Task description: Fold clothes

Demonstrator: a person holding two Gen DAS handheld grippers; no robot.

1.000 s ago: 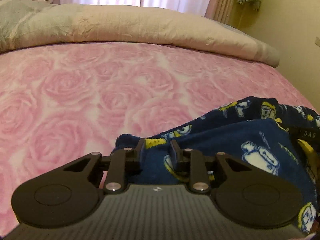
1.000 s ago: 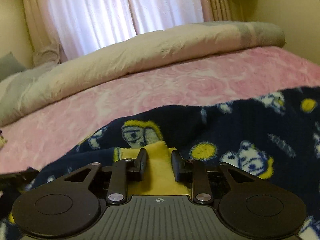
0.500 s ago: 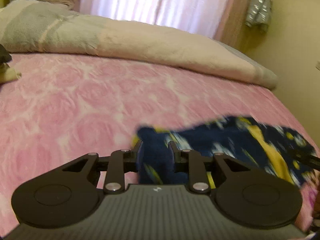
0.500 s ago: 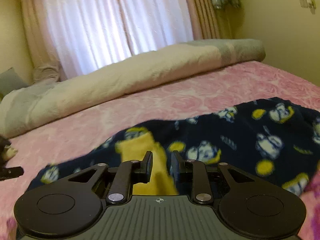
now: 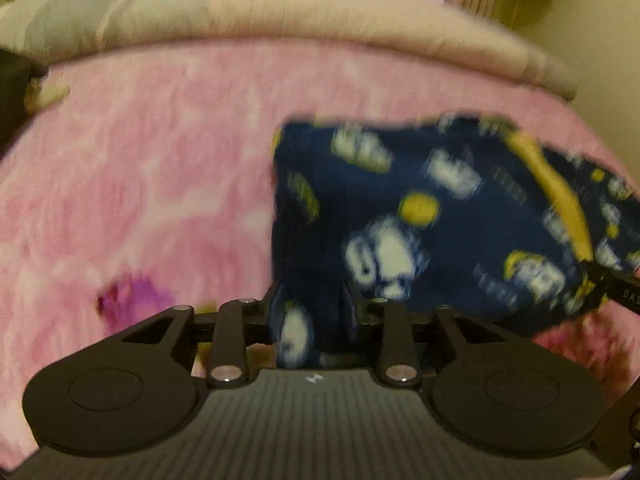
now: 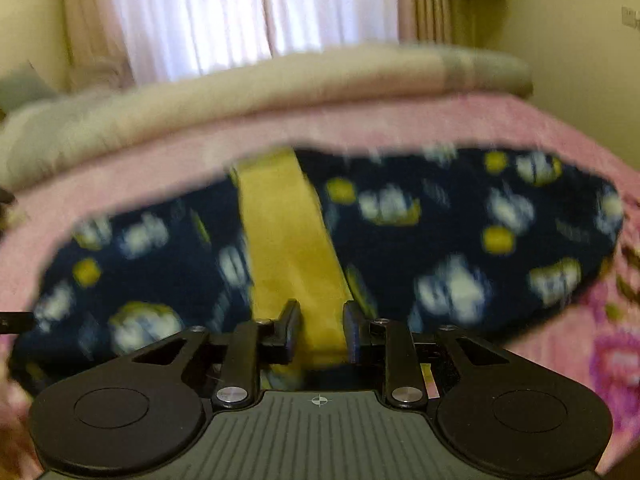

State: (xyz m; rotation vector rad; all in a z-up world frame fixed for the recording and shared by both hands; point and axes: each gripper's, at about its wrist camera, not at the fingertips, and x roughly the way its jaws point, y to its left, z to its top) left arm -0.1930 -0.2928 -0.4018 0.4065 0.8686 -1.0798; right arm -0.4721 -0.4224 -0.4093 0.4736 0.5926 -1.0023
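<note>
A navy fleece garment (image 5: 400, 200) printed with white and yellow cartoon figures hangs stretched between my two grippers above the pink bed. My left gripper (image 5: 312, 304) pinches its navy edge; the jaws are opening slightly, with the cloth still pressed between the pads. In the right wrist view the garment (image 6: 460, 240) spreads wide, and my right gripper (image 6: 322, 320) is shut on its yellow band (image 6: 288, 232). A black part of the right gripper (image 5: 616, 292) shows at the garment's far corner. Both views are motion-blurred.
A pink rose-pattern bedspread (image 5: 140, 160) covers the bed. A rolled beige and grey duvet (image 5: 320, 20) lies along the far side below white curtains (image 6: 240, 12). A dark object (image 5: 12, 92) sits at the left edge. A yellowish wall (image 6: 580, 40) stands on the right.
Both grippers have pulled back and risen with the garment. It has come up off the bedspread and now hangs spread between them, with more of it in view.
</note>
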